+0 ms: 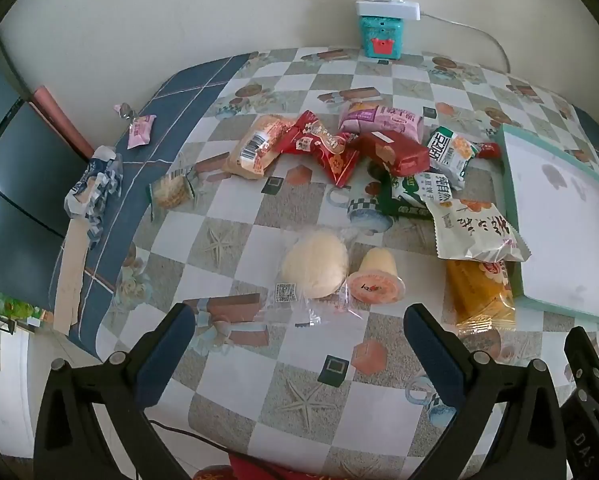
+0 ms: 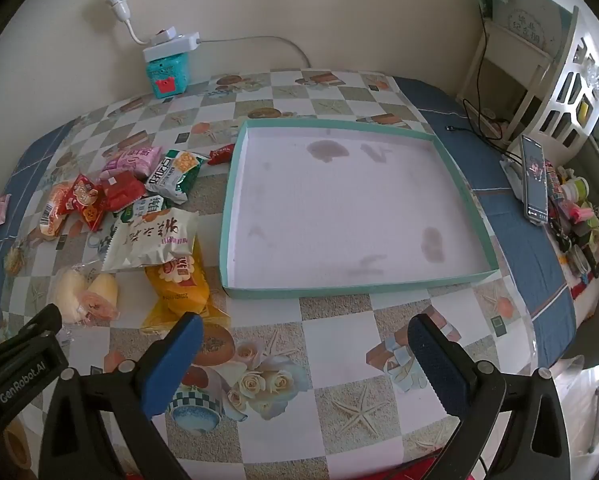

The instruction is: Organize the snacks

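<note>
Left wrist view shows the snacks heaped on the counter (image 1: pixel 235 216) just left of the teal-rimmed tray (image 1: pixel 511 184), which holds nothing yet, so the sorting is judged to be at its very start. Nearest the left tool (image 1: pixel 299 350) lie a pale round bun in a clear wrapper (image 1: pixel 314 266) and, touching it on the side toward the tray, a jelly cup (image 1: pixel 376 280) tipped on its side. An orange packet (image 1: pixel 479 292) lies against the tray's near corner, with a white packet (image 1: pixel 475 232) overlapping its far end. Farther from the tray, red, pink and green packets are piled on one another.

A single loose item at the heap's near edge is best taken first, probably the bun or the cup. The slack clear wrapper is likely to slip, so the bun's body should be spanned rather than the film alone, and squeezed lightly. The cup may roll if nudged.

The left tool is spread wide, holding and touching nothing. In the right wrist view the right tool (image 2: pixel 305 356) is likewise released, hanging over bare counter just before the tray's near wall (image 2: pixel 339 290).
</note>
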The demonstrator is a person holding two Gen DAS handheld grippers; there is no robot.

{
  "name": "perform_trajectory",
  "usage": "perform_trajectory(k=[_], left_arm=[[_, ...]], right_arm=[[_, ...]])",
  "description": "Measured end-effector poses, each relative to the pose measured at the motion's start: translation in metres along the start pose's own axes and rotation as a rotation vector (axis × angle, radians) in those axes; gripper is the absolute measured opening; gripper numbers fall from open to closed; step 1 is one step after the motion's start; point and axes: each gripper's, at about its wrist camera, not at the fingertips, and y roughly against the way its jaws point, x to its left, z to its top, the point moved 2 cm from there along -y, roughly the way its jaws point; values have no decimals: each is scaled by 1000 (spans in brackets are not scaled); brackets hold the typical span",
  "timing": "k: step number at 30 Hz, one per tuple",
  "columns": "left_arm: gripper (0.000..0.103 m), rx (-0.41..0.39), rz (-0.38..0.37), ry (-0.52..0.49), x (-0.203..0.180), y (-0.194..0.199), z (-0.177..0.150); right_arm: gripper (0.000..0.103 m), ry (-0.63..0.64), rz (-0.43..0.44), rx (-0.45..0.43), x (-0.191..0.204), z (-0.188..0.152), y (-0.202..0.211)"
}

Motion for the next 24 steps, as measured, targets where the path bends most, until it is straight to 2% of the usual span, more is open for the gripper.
perform_trajectory(k=[24], left_arm=[[103, 2, -3, 2, 2, -1, -2]], right_arm=[[103, -1, -2, 1, 0, -1, 0]])
